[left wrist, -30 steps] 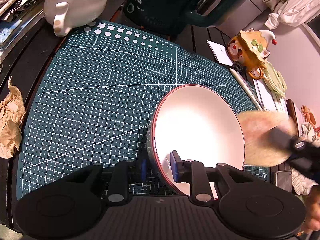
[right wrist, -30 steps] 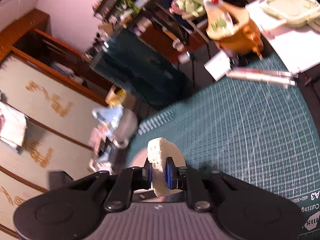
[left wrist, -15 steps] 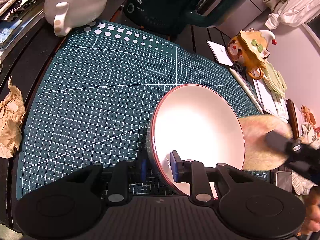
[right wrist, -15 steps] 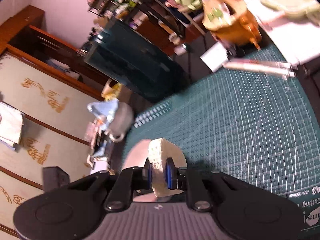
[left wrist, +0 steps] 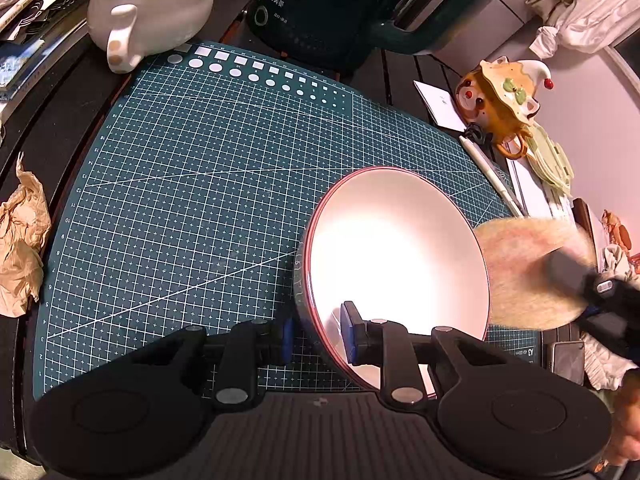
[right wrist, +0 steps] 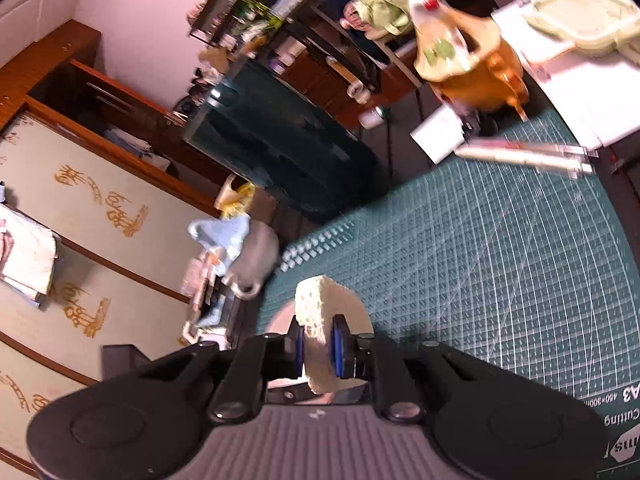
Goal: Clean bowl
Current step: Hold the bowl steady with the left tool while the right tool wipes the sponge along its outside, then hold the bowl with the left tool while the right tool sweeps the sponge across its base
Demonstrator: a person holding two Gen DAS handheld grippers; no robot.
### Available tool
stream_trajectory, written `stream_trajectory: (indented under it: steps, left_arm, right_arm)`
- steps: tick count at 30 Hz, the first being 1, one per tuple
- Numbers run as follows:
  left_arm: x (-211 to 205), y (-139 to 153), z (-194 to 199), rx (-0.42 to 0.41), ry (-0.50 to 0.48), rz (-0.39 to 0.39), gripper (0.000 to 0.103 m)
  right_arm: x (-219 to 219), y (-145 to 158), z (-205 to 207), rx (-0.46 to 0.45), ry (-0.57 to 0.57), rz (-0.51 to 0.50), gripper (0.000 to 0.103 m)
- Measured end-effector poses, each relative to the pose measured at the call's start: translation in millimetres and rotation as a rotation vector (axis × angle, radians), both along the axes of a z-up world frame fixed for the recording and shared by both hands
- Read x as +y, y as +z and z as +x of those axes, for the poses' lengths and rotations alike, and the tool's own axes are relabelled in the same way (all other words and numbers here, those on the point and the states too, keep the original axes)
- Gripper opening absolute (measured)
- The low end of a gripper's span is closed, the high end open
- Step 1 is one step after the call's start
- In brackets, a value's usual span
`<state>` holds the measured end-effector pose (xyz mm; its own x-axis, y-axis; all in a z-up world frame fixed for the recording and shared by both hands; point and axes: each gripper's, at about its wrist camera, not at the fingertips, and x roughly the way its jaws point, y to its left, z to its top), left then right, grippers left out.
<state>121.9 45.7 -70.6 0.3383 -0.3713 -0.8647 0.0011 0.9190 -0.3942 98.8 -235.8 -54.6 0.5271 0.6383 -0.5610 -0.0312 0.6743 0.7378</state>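
Only the sponge [left wrist: 520, 268] has shifted slightly at the bowl's [left wrist: 396, 252] right edge, squeezed by the right gripper [right wrist: 318, 346], while the left gripper [left wrist: 316, 336] clamps the near rim, tilting it for wiping.

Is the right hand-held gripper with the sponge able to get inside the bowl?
Probably yes. The bowl is tilted, its open inside bare, with the sponge just beside its rim. Only the left hand-held gripper clamps the near rim.
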Motion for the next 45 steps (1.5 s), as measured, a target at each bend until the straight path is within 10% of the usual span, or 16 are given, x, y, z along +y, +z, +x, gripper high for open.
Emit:
stream_trajectory:
  steps: [45]
  left_arm:
    - [10,0,-5,-0.002,0.036,-0.007,0.024]
  right_arm:
    - [5,-7,0,0.012,0.000,-0.032,0.014]
